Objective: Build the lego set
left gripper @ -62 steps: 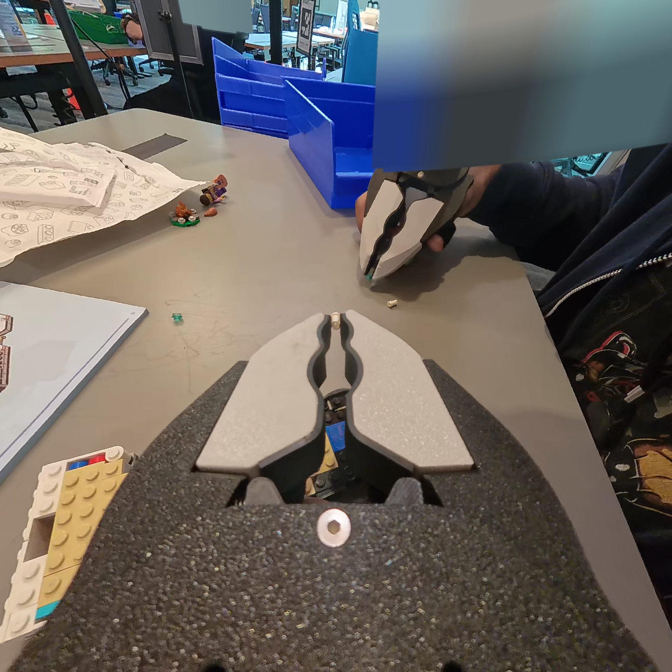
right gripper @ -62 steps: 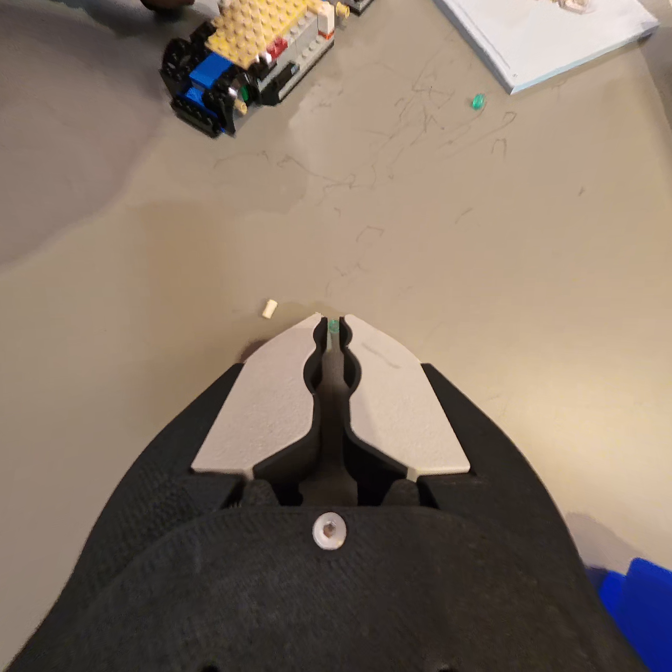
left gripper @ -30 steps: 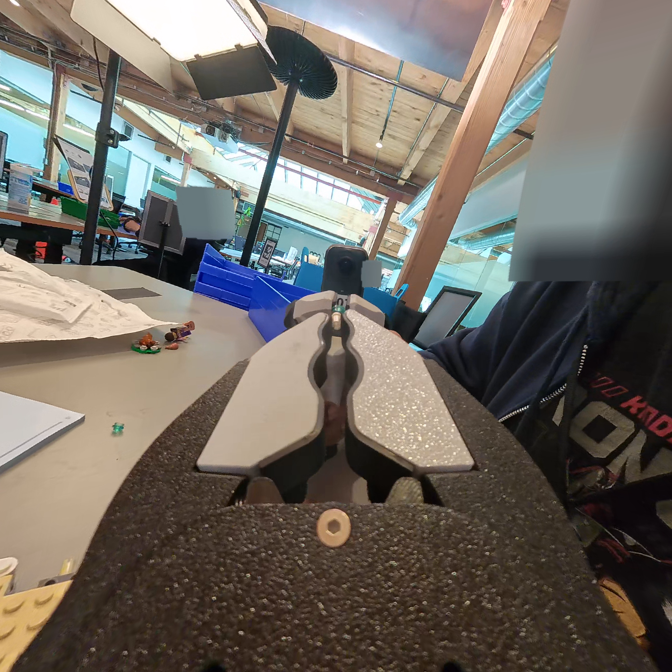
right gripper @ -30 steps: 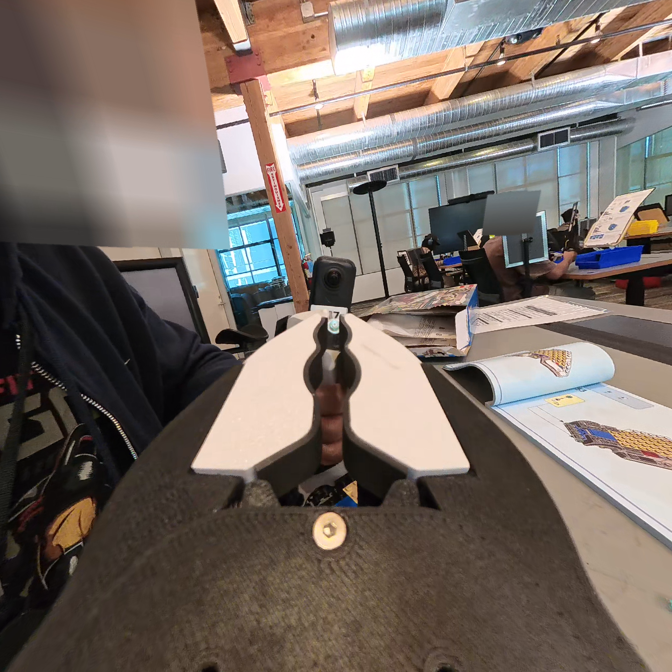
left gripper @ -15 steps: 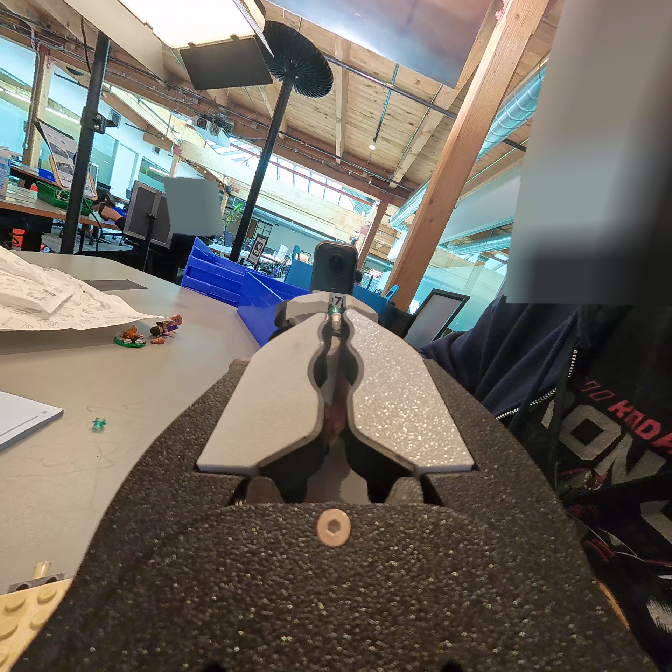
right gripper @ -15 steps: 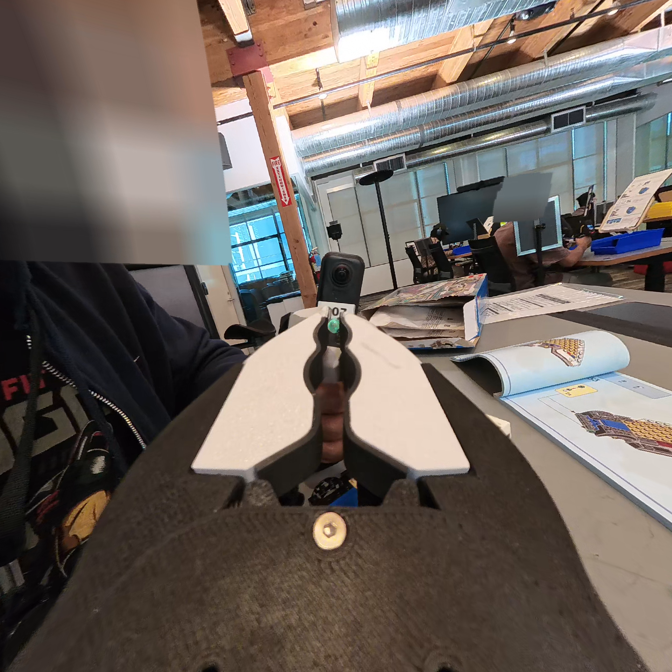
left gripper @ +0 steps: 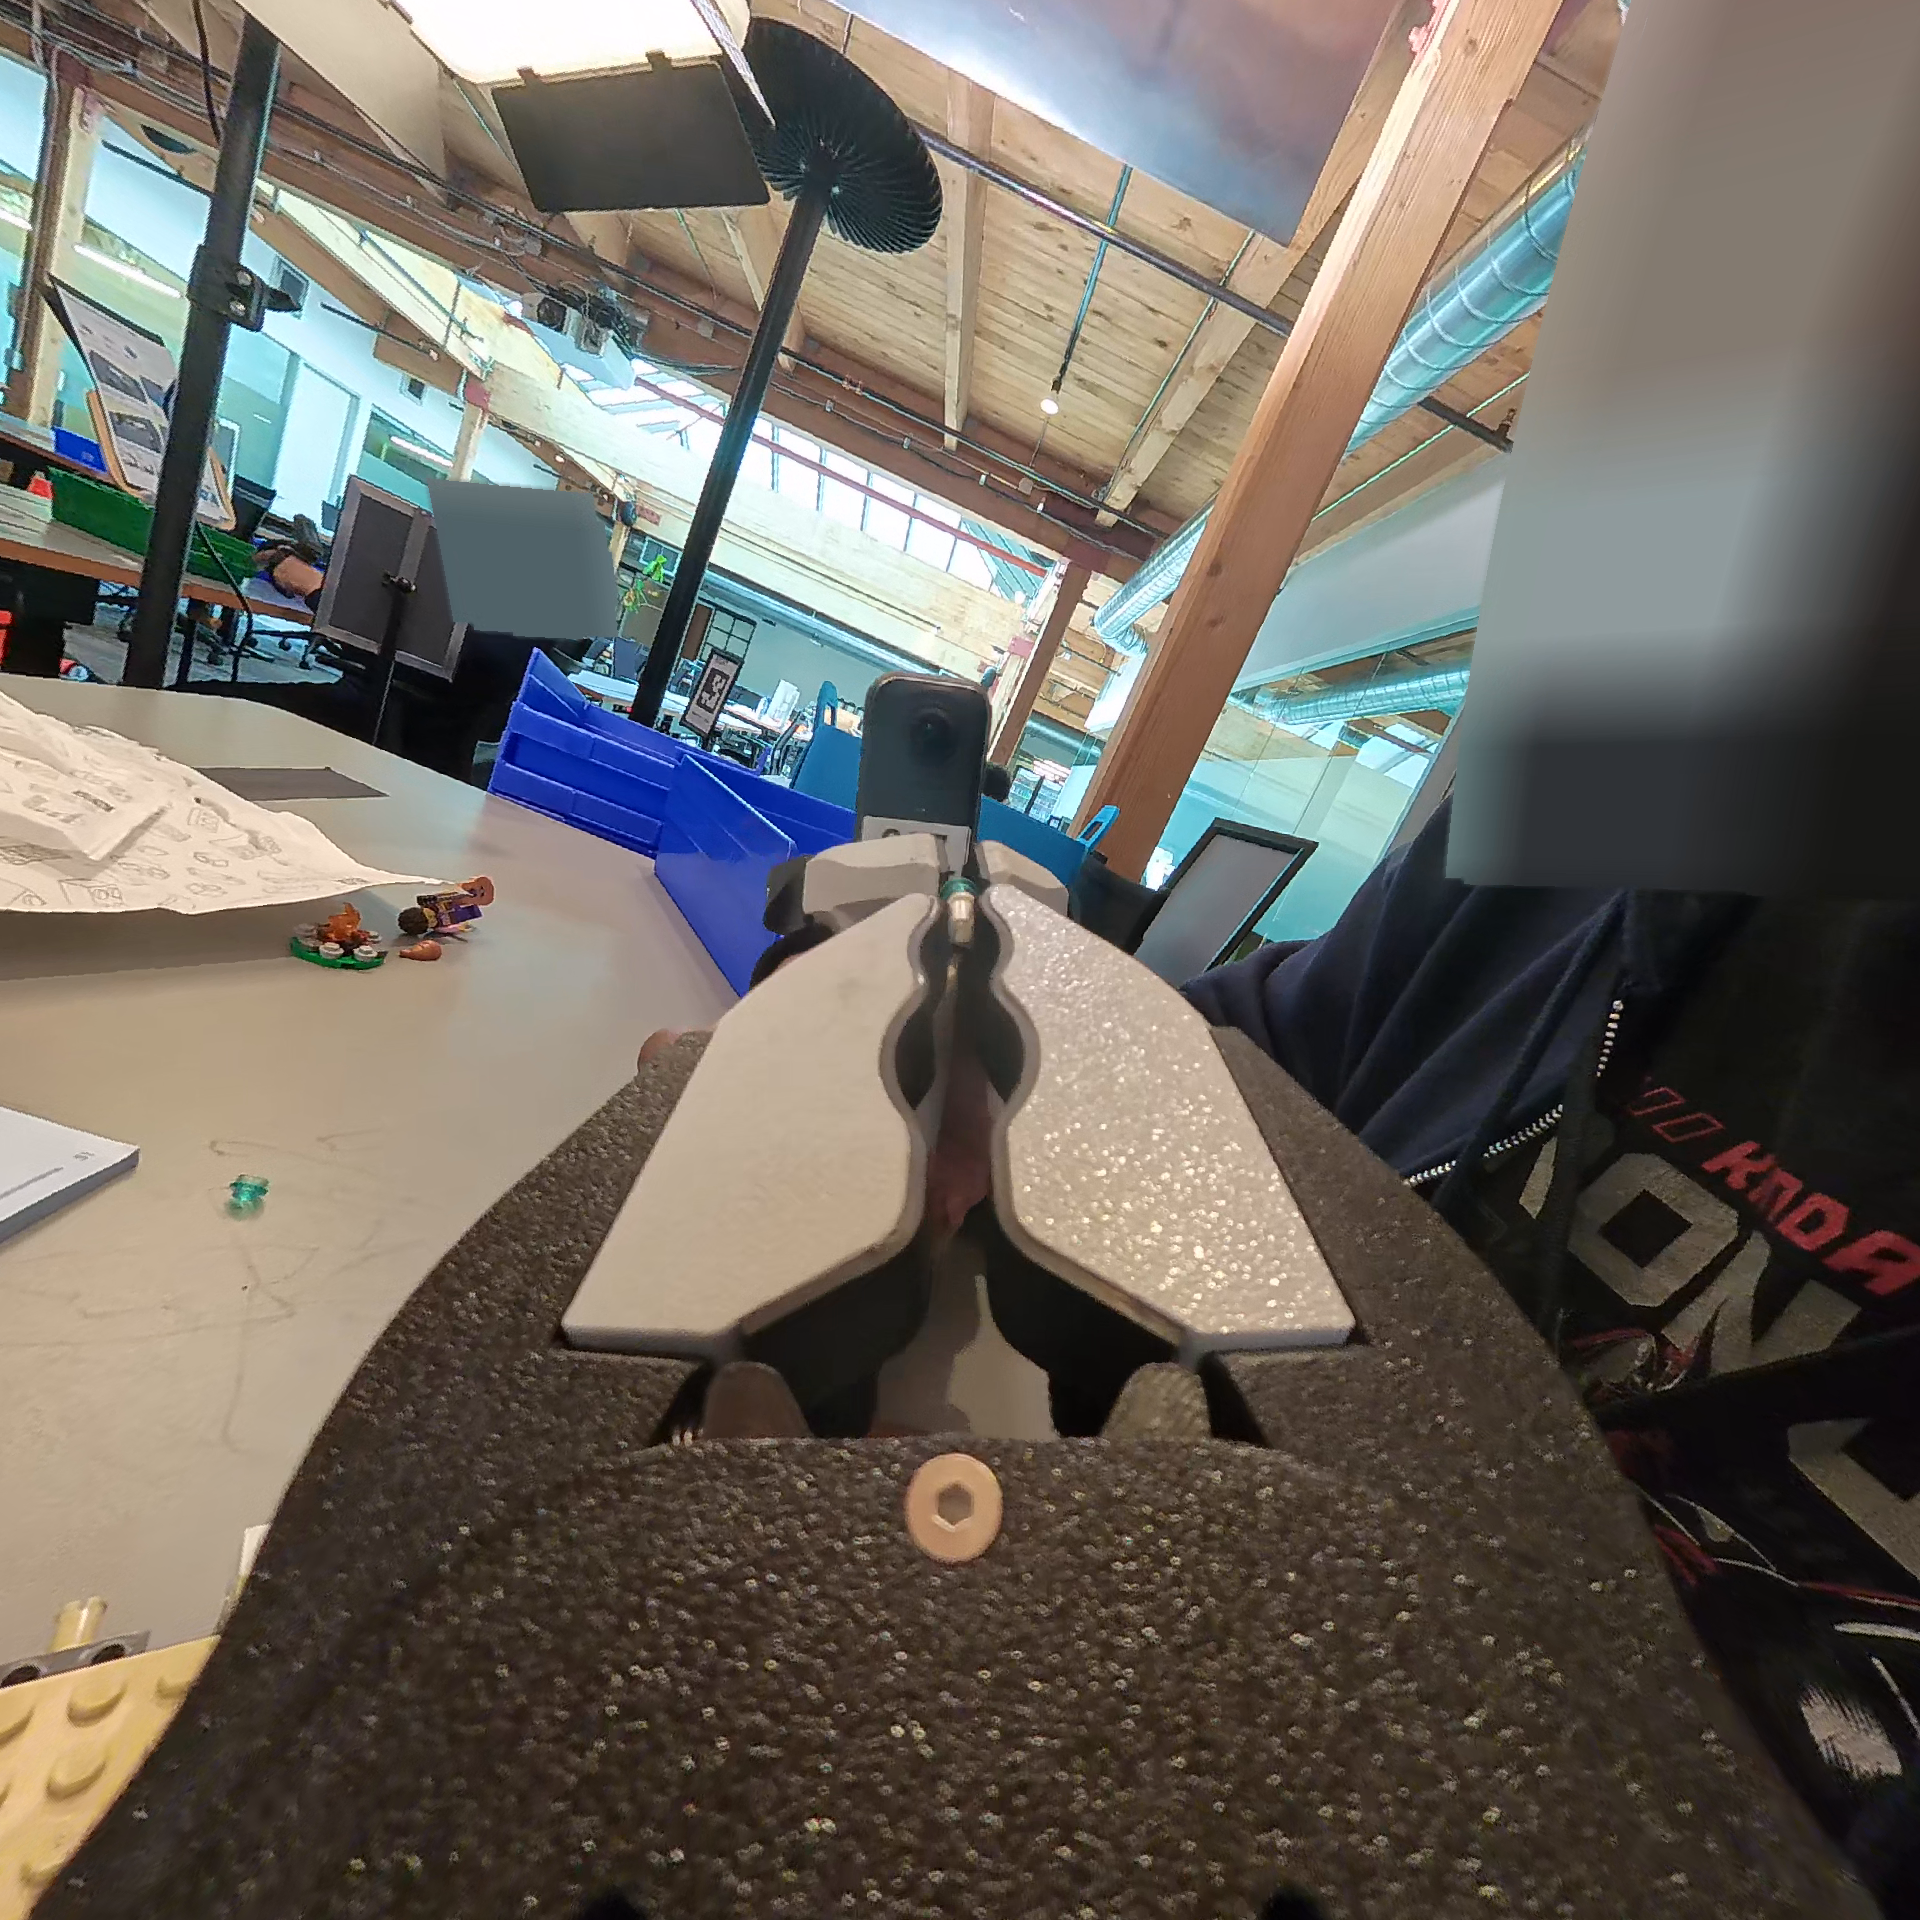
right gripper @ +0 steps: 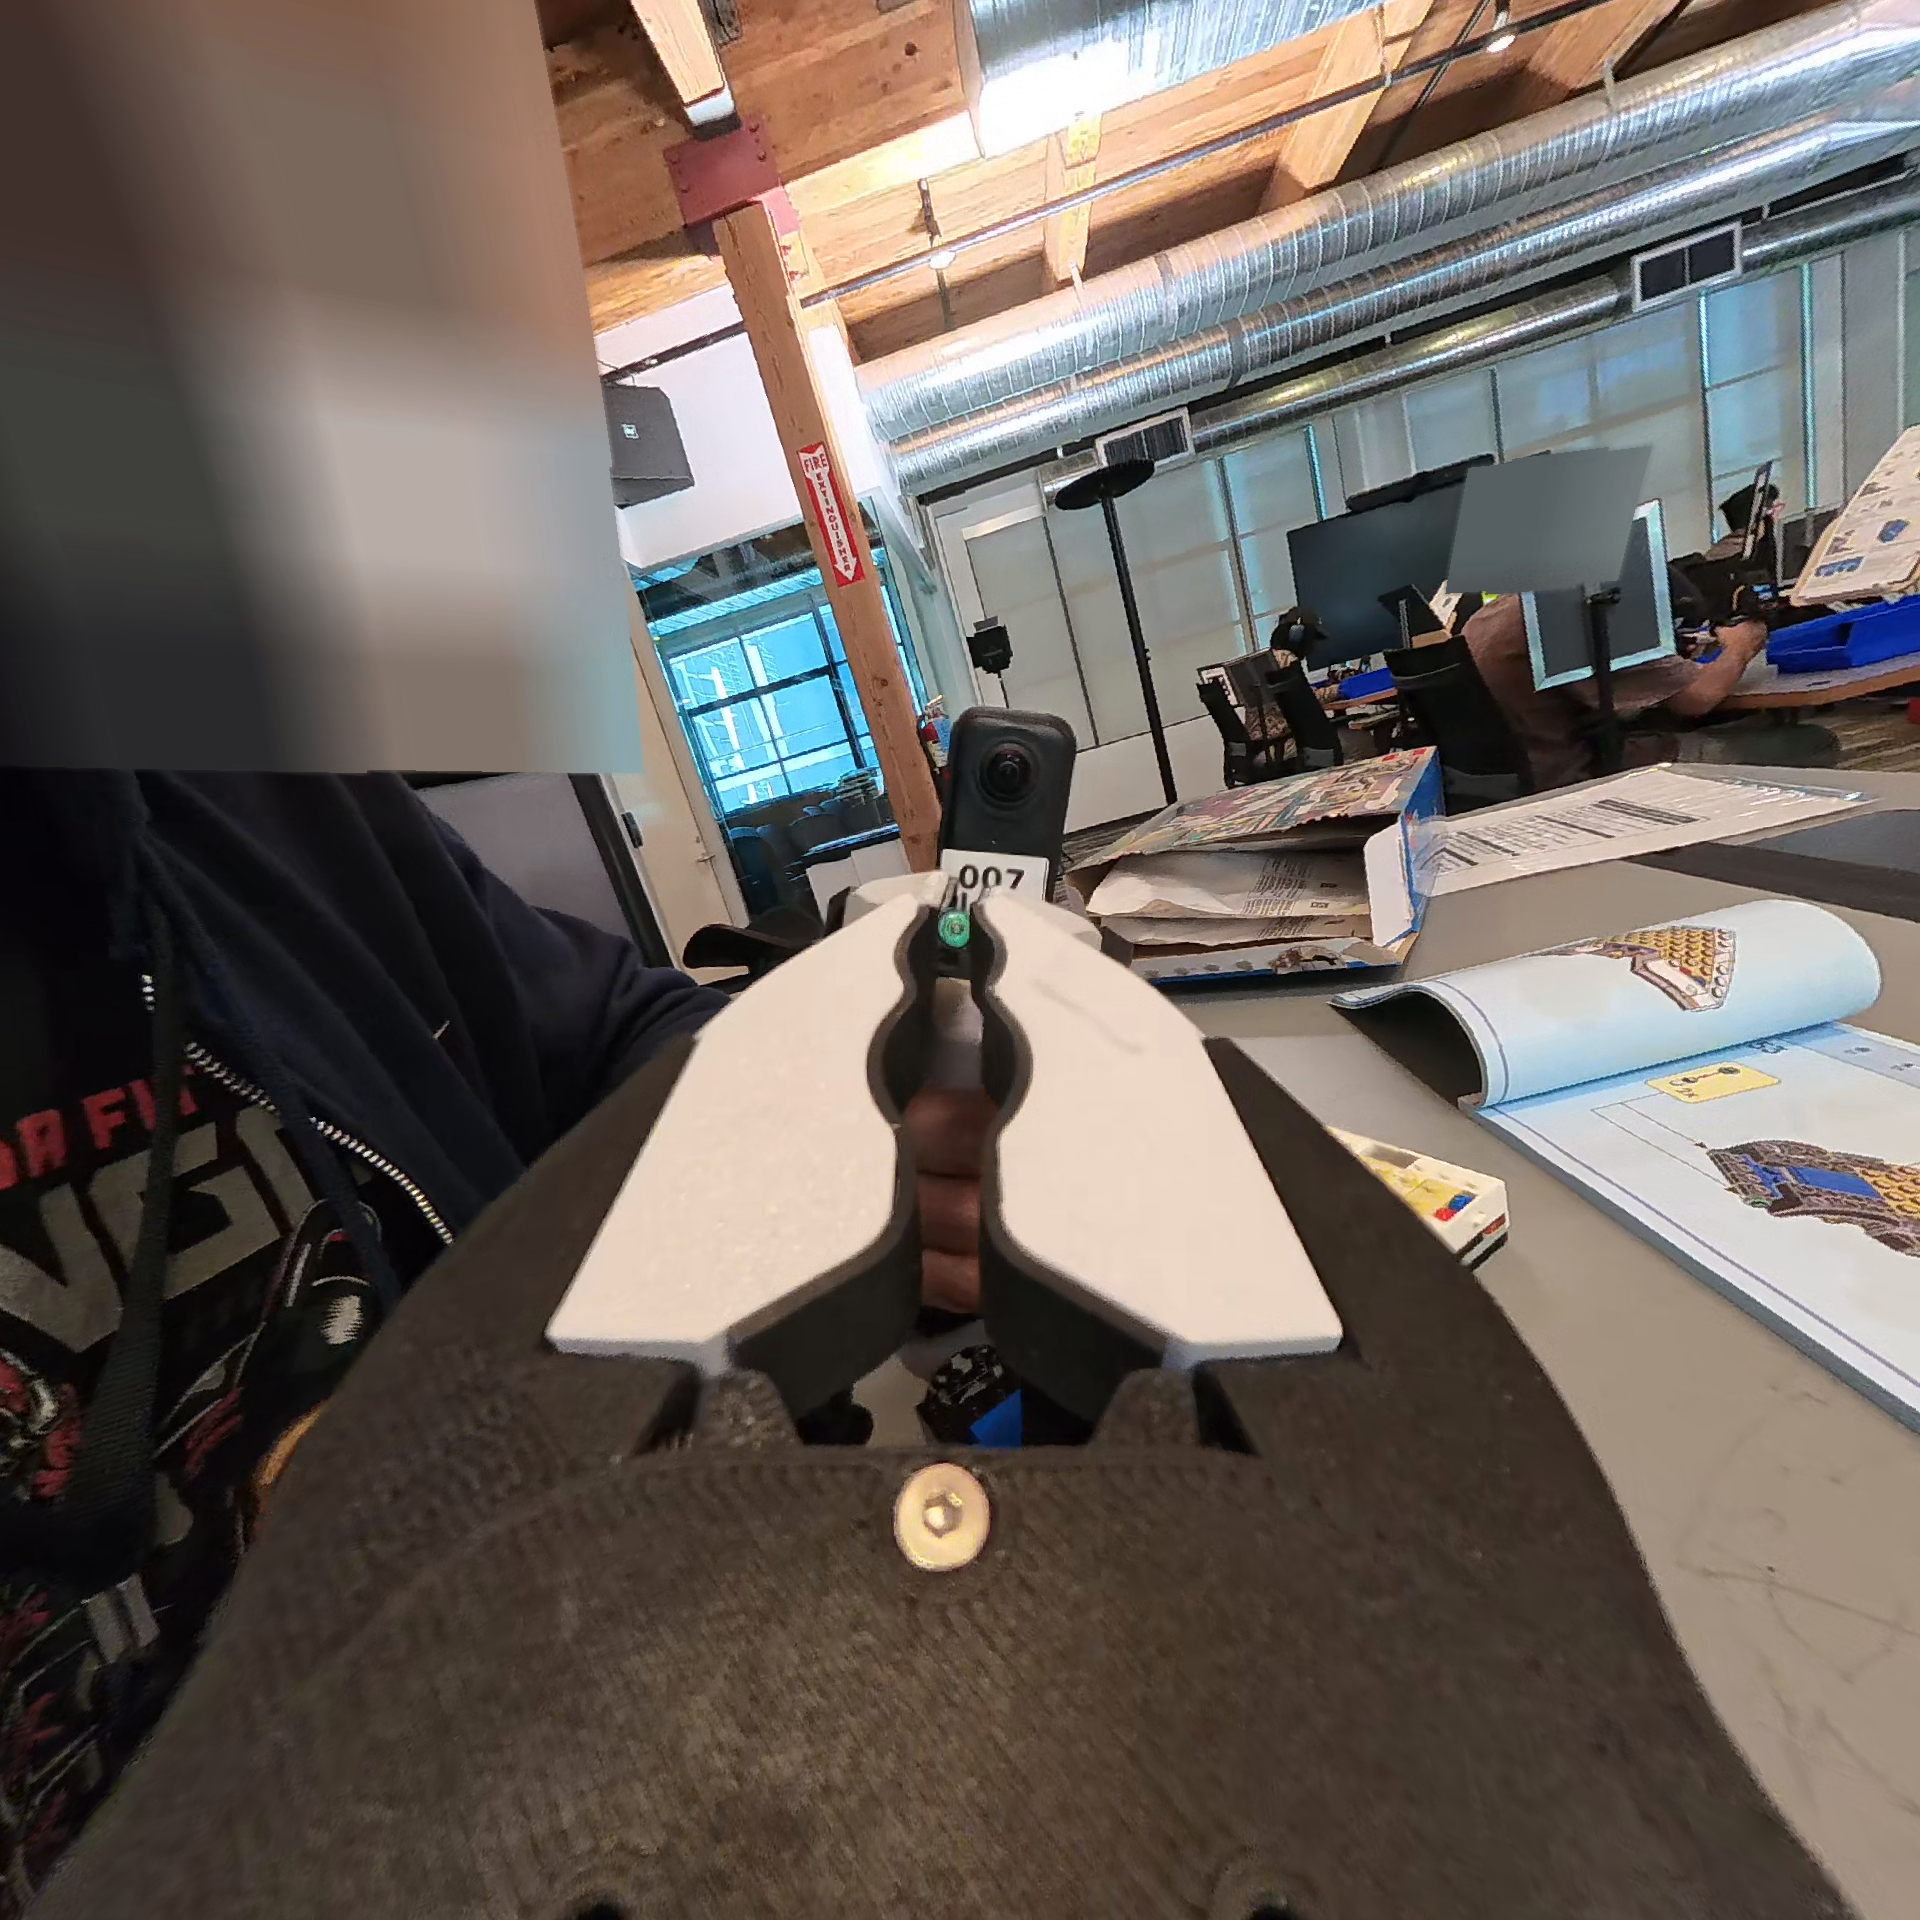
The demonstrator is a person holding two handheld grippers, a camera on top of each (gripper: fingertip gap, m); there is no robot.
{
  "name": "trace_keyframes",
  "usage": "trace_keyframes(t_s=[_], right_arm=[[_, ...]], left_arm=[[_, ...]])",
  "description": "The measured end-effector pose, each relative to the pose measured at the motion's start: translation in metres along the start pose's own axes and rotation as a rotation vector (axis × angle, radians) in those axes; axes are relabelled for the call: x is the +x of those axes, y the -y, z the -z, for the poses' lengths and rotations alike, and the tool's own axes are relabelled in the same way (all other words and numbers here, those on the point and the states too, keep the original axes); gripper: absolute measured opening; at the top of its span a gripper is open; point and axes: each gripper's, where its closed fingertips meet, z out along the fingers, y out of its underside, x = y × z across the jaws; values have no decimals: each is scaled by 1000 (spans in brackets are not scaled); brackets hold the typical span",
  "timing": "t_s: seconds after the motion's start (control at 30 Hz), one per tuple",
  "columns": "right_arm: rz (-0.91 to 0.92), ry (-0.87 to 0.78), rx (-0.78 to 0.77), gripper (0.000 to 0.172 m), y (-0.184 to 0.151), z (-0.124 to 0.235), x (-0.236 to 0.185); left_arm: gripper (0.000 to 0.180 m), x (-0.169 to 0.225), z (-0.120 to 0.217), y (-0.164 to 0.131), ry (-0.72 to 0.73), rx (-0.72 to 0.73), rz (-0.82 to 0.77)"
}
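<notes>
- Left wrist view: the left gripper (left gripper: 961, 914) is clenched on a small cream peg (left gripper: 961, 916), its pads pressing from both sides. Tip to tip with it is the right gripper (left gripper: 935, 871), whose green stud (left gripper: 954, 889) meets the peg's far end; held so, the two pieces look lined up end to end.
- Right wrist view: the right gripper (right gripper: 951, 928) is clamped on the round green stud (right gripper: 951, 930), with the left gripper's camera (right gripper: 1006, 795) straight ahead.
- Both tongs are raised off the grey table (left gripper: 312, 1039), in front of a person in a dark hoodie (left gripper: 1558, 1039).
- Left of the left gripper lie a loose green stud (left gripper: 245, 1195), small figures (left gripper: 395, 925), printed sheets (left gripper: 125, 831) and blue bins (left gripper: 644, 779); nothing lies between the two tips.
- Right of the right gripper lie an open booklet (right gripper: 1683, 1091), a brick build (right gripper: 1423, 1195) and a torn box (right gripper: 1299, 873).
</notes>
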Motion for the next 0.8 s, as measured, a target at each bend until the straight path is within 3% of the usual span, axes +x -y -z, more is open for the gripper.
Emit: trace_keyframes(t_s=[0.33, 0.8], right_arm=[[8, -9, -39, 6, -4, 1, 1], [203, -61, -175, 6, -13, 7, 3]], left_arm=[[5, -1, 0, -5, 10, -38, -9], [4, -4, 0, -15, 25, -110, 17]])
